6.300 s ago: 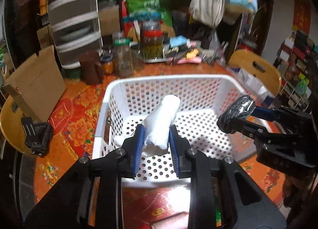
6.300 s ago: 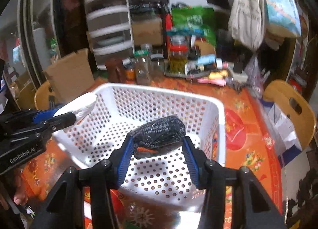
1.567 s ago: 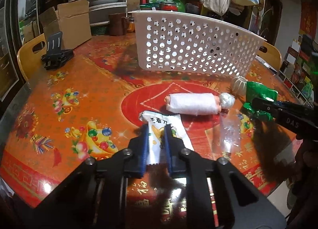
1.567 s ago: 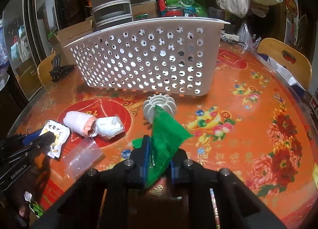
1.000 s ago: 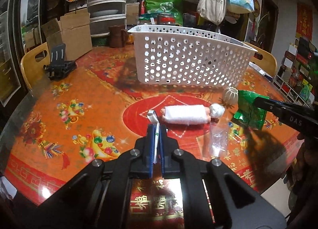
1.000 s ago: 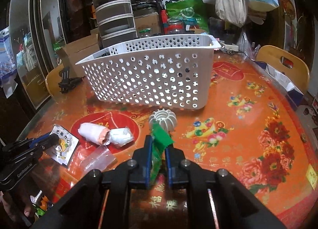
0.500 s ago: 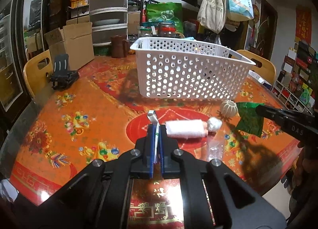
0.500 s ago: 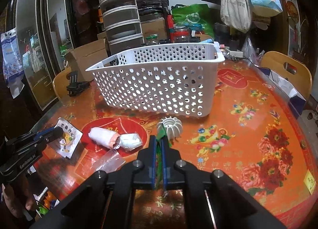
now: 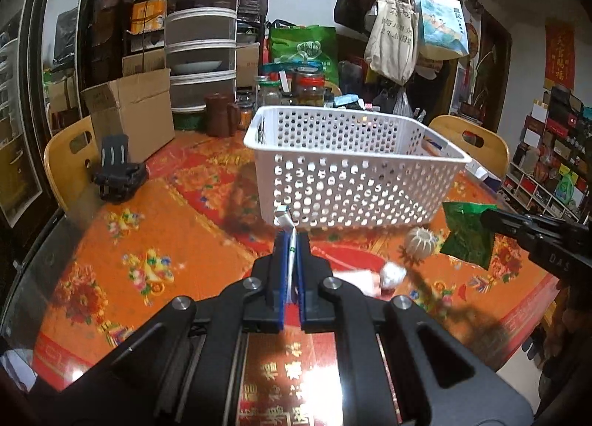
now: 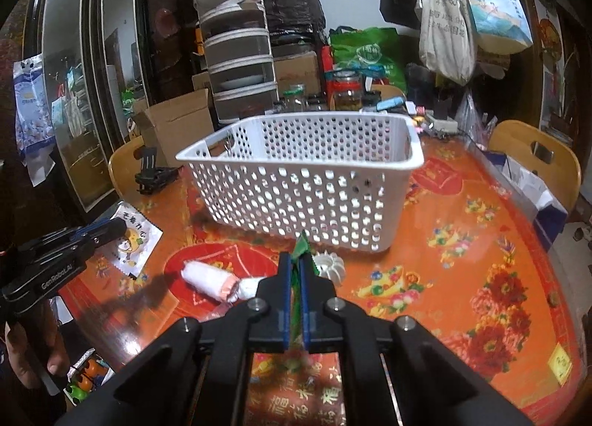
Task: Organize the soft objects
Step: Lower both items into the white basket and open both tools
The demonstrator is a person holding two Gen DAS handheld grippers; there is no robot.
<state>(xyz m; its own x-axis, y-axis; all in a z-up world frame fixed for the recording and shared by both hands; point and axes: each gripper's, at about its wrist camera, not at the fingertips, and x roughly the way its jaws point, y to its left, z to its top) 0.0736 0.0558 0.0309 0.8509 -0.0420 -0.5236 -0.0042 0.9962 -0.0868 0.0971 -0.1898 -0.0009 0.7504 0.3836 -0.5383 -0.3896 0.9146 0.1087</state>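
- Box [image 9: 133, 118]: cardboard, at the table's far left edge, behind a black stand [image 9: 118, 174].
- Table [image 10: 462, 259]: covered in an orange floral cloth under a glossy sheet.
- Left gripper [image 9: 292, 241]: raised above the table in front of the basket. Its jaws are pressed flat on a white sachet [image 10: 133, 241], which shows edge-on in the left wrist view and face-on in the right wrist view, clear of the table.
- Roll [image 10: 207, 279]: white with a pink end, lying on the red medallion of the cloth, between the two grippers. A small white wad [image 10: 248, 287] touches its pink end.
- Basket [image 9: 351, 181]: white, perforated, upright at mid-table, beyond the roll. Its contents cannot be made out through the holes.
- Right gripper [image 10: 295, 270]: raised above the table, near the basket's front wall. Its jaws are clamped on a green packet [image 9: 468, 235], which hangs off the table in the left wrist view.
- Ribbed piece [image 10: 329, 267]: white, round, on the cloth just right of the right gripper's tips and near the basket's base.
- Chair [image 10: 536, 156]: wooden back, at the table's far right edge.
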